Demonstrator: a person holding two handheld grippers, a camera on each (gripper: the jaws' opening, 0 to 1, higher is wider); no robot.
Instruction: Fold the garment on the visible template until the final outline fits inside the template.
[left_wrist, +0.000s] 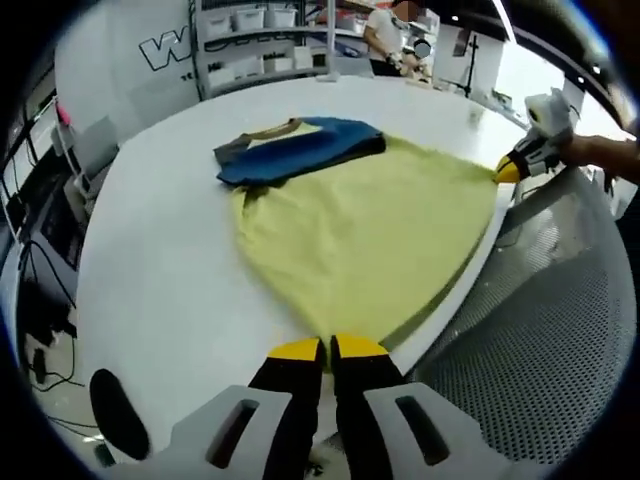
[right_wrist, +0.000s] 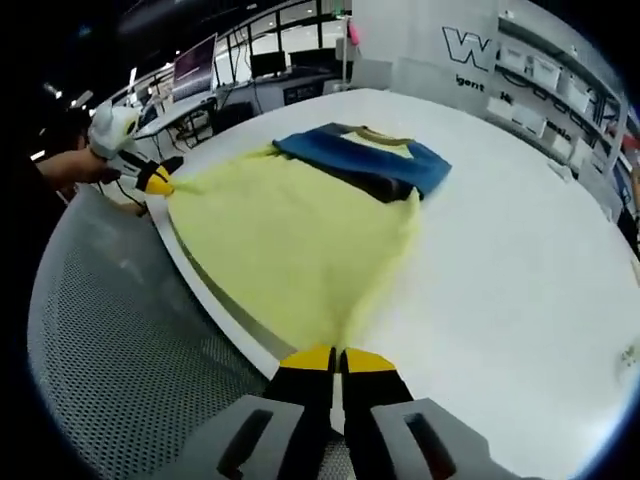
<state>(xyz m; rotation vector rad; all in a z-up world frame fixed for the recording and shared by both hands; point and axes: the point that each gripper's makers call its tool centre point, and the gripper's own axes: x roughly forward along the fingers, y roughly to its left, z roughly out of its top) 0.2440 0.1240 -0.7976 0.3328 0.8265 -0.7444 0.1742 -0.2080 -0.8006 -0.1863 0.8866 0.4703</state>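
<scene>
Shirt (left_wrist: 360, 230) is light, limp, drapes over bench (left_wrist: 160, 280) edge. Left tongs (left_wrist: 328, 350) and right tongs (right_wrist: 338, 358) each pinch a hem corner; good hold points.

- right gripper (right_wrist: 336, 356) sits at the bottom with its yellow-tipped jaws pressed together, pinching the near hem of the yellow garment (right_wrist: 290, 245)
- the shirt lies spread on the white table (right_wrist: 500, 270), with its blue sleeves and collar part (right_wrist: 365, 155) bunched at the far end
- left gripper (right_wrist: 155, 181) comes in at the left edge, held by a hand (right_wrist: 70, 168), its yellow tips clamped on the other hem corner
- perforated grey surface (right_wrist: 110, 330) runs beside the table edge
- monitors (right_wrist: 195, 65) and desks in the back
</scene>
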